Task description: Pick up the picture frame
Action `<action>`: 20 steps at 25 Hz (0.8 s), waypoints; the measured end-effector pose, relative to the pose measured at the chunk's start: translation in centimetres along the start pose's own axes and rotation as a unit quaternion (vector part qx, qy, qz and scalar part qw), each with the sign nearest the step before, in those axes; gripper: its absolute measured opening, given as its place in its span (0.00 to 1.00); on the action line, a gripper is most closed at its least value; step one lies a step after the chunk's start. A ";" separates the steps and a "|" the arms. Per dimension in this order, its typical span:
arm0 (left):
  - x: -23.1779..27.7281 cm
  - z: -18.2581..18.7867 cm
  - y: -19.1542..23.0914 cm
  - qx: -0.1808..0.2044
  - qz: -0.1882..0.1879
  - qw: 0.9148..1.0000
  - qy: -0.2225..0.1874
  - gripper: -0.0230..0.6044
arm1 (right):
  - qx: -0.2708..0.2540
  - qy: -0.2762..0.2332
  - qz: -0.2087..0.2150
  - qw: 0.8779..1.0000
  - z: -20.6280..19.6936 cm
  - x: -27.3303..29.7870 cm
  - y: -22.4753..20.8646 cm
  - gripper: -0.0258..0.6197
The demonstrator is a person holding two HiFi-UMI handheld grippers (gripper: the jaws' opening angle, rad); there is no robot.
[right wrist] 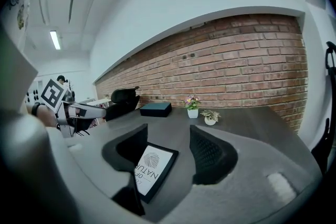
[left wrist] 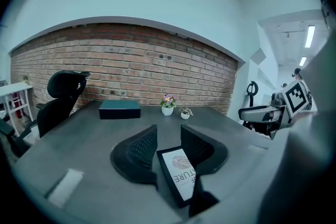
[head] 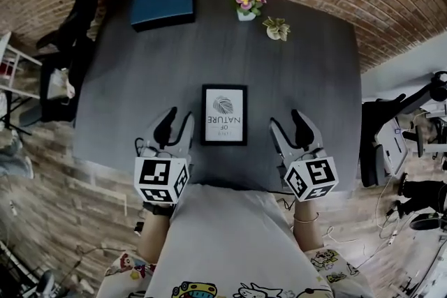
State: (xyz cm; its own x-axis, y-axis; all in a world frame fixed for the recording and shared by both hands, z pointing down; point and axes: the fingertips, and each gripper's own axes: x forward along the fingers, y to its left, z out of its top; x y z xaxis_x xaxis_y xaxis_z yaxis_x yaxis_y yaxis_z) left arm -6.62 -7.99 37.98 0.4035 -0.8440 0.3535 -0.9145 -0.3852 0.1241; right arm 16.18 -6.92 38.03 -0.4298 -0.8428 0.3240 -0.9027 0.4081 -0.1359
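"Where was the picture frame [head: 224,114]?"
"Flat on the surface [head: 140,80], between the left tool [head: 176,125] and the right tool [head: 291,129]."
"Clenched?"
"No, both stood released, jaws apart, grasping nothing."

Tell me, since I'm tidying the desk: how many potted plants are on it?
2: a pink-flowered plant near the far edge, and a leafy plant just right of it. None seem hidden.

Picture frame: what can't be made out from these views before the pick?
Picture frame back and any stand: every view, it lies face up on the table.
Frame's right edge: left gripper view, behind a jaw.
Frame's near left corner: right gripper view, behind a jaw.
Smallest line of print: head view, too small and blurred.
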 end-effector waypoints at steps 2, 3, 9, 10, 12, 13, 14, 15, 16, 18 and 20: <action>0.3 0.1 0.2 -0.002 -0.004 1.000 0.001 0.27 | 0.002 0.003 0.001 1.000 0.2 0.5 0.1 0.43; 0.6 0.2 0.3 -0.003 -0.007 1.000 0.003 0.27 | 0.002 0.006 0.001 1.000 0.2 0.9 0.1 0.43; 2.4 0.1 0.7 -0.011 -0.025 0.999 0.017 0.27 | 0.003 0.015 -0.005 1.000 0.6 2.8 0.1 0.43; 2.7 0.1 0.8 -0.011 -0.027 0.999 0.019 0.27 | 0.003 0.015 -0.005 1.000 0.7 3.0 0.2 0.43; 3.1 -0.1 0.9 -0.010 -0.032 0.999 0.024 0.27 | 0.005 0.017 -0.005 1.000 0.6 3.4 0.4 0.43; 3.3 -0.3 1.0 -0.010 -0.035 0.999 0.028 0.27 | 0.005 0.020 -0.005 1.000 0.5 3.6 0.5 0.43; 3.6 -0.4 1.1 -0.010 -0.037 0.999 0.031 0.27 | 0.006 0.023 -0.005 1.000 0.4 3.8 0.6 0.43; 3.8 -0.6 1.1 -0.010 -0.040 0.999 0.034 0.27 | 0.007 0.026 -0.005 1.000 0.3 3.9 0.6 0.43; 4.0 -0.7 1.1 -0.011 -0.042 0.998 0.038 0.27 | 0.009 0.029 -0.005 1.000 0.1 4.1 0.6 0.43; 4.4 -1.1 1.2 -0.011 -0.048 0.998 0.046 0.27 | 0.011 0.035 -0.006 0.999 -0.1 4.5 0.7 0.43; 5.0 -1.7 1.2 -0.013 -0.053 0.997 0.055 0.26 | 0.014 0.041 -0.005 0.999 -0.4 4.9 0.7 0.43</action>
State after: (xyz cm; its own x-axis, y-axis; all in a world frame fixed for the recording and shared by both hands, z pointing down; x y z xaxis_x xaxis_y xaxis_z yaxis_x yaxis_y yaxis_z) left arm -5.76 -12.03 41.50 0.4935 -0.7519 0.4372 -0.8678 -0.4593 0.1897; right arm 13.43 -10.64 39.93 -0.4186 -0.8152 0.4003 -0.9078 0.3887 -0.1577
